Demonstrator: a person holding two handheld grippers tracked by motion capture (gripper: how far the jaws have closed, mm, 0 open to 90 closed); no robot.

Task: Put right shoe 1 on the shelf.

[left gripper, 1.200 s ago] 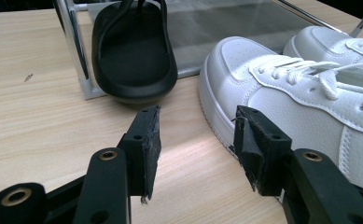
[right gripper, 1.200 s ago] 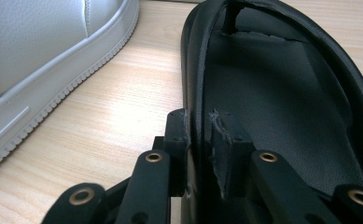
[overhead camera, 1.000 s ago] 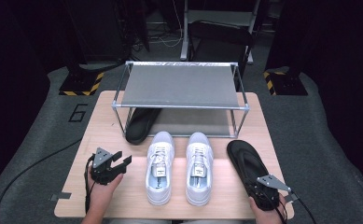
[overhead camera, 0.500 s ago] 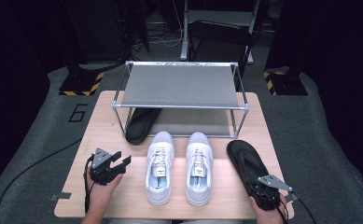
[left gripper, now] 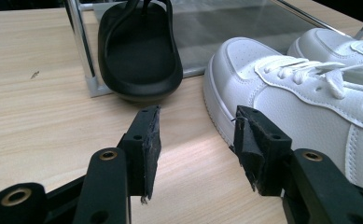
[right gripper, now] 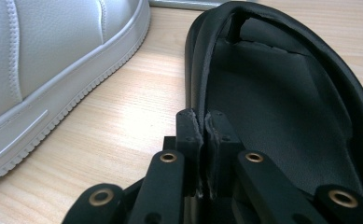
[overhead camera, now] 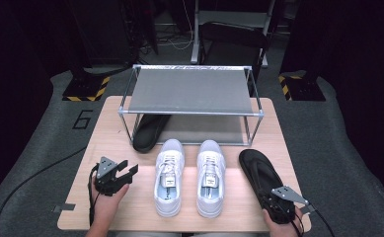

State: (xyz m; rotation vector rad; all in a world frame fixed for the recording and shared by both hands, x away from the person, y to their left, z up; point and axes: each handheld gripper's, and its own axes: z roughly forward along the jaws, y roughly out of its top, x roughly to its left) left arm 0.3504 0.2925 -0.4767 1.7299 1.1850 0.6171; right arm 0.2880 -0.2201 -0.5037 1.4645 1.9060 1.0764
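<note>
High view hides much: the room around the table (overhead camera: 105, 111) is dark, with black stands and yellow-striped feet at the upper left and upper right barely readable, and the person's forearms are cut off at the bottom edge. Grey floor surrounds the pale wooden table, with a "6" marked on it at the left. A metal-framed shoe rack (overhead camera: 192, 91) with a grey shelf stands at the table's far side; under its left end a black sandal (overhead camera: 150, 132) lies half hidden, heel poking out. Two white sneakers (overhead camera: 189, 177) sit side by side at centre, toes toward the rack. At the lower right lies the second black slipper (overhead camera: 258, 173), its heel end covered by the right gripper (overhead camera: 278, 210). Right gripper view shows those jaws pinched narrow on the slipper's left rim, near the heel, the matte footbed and strap stretching to the upper right. At the lower left, the left gripper (overhead camera: 125, 173) rests with jaws wide, nothing between them, just beside the left sneaker's toe.
</note>
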